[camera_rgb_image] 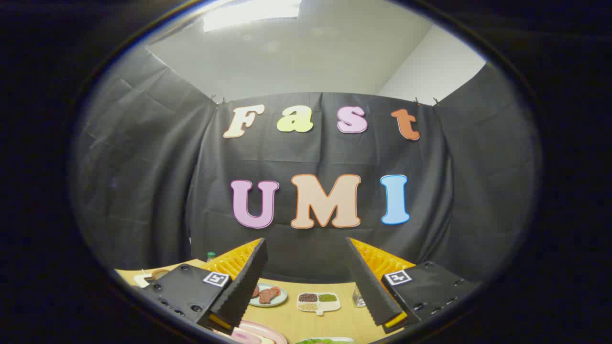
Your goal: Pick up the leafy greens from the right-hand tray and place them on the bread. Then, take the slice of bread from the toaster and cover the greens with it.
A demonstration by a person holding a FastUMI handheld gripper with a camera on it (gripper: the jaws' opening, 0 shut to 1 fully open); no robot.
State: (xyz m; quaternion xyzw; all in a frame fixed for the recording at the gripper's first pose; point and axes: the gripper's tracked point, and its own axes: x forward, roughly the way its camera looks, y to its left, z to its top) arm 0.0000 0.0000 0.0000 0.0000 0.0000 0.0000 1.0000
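Note:
My gripper [306, 246] is open and raised above the wooden table [330, 320], its two fingers spread wide with nothing between them, pointing at the booth's back wall. Below and between the fingers, at the near edge, a bit of leafy greens [321, 341] shows on a white tray. To their left, partly under the left finger, lies a pinkish plate [260, 332] whose contents are mostly hidden. The toaster and the bread slices cannot be made out here.
Farther back on the table stand a grey plate with pieces of meat [267, 295], a white divided dish of grains and seeds [318, 302], and a small glass jar [358, 297]. A green-capped bottle [211, 255] stands behind the left finger.

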